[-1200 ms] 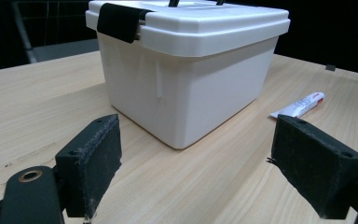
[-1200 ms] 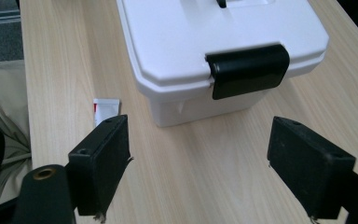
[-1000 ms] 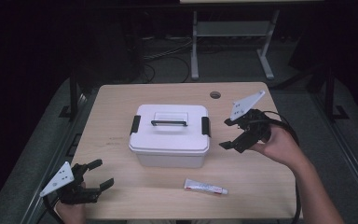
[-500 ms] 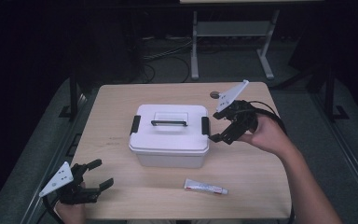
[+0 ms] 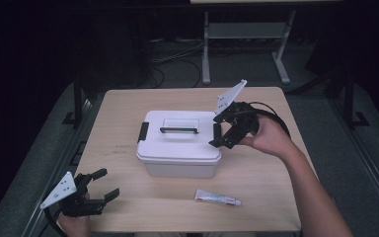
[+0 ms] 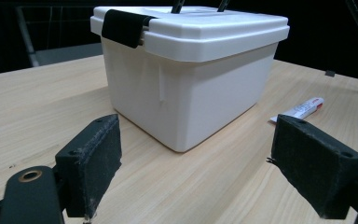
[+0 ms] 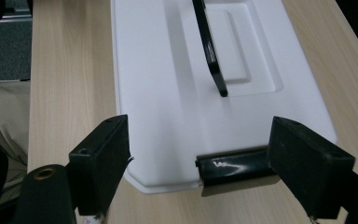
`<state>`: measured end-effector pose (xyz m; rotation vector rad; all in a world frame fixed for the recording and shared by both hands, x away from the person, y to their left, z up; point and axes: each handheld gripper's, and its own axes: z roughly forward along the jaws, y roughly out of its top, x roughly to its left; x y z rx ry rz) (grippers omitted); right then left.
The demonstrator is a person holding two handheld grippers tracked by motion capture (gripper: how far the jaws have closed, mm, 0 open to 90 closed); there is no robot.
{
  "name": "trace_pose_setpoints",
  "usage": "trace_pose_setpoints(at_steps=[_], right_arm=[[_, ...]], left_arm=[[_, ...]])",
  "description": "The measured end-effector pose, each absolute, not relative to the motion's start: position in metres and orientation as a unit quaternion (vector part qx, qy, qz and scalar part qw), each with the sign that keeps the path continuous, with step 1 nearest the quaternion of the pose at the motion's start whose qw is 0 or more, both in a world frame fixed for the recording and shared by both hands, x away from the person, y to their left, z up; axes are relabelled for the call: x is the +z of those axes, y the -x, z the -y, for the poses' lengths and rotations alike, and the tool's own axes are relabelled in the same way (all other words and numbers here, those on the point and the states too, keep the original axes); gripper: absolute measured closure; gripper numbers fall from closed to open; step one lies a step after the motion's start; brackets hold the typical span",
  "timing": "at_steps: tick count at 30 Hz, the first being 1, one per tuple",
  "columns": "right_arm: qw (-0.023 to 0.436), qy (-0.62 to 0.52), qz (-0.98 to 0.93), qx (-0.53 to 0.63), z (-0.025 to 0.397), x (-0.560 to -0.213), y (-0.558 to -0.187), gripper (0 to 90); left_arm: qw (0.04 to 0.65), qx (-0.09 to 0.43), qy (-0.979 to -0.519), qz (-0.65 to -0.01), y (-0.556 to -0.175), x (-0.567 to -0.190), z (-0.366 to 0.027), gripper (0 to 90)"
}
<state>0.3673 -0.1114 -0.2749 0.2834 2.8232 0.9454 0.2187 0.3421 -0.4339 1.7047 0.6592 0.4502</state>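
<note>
Hovering right claw (image 5: 223,129): jaws spread wide, holding nothing, at the right end of the white box (image 5: 180,143), over its right latch (image 7: 233,168).
Box: mid-bench (image 5: 128,108), lid shut, black handle (image 5: 179,130) on top.
Left claw (image 5: 101,190): near-left corner, wide apart and empty, well apart from the box.
Right claw view: latch close up, just beside one pad.
Left claw view: left latch (image 6: 122,27), the box's side wall and the tube (image 6: 298,109).
Tube, high view (image 5: 218,198): near the front edge, right of centre.
</note>
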Motion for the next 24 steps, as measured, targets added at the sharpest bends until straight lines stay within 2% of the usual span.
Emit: trace_pose_setpoints(at_steps=[24], right_arm=[[0.062, -0.072, -0.947, 0.306, 0.063, -0.272, -0.386, 22.7]], left_arm=[[0.595, 0.199, -0.726, -0.282, -0.217, -0.433, -0.343, 15.7]])
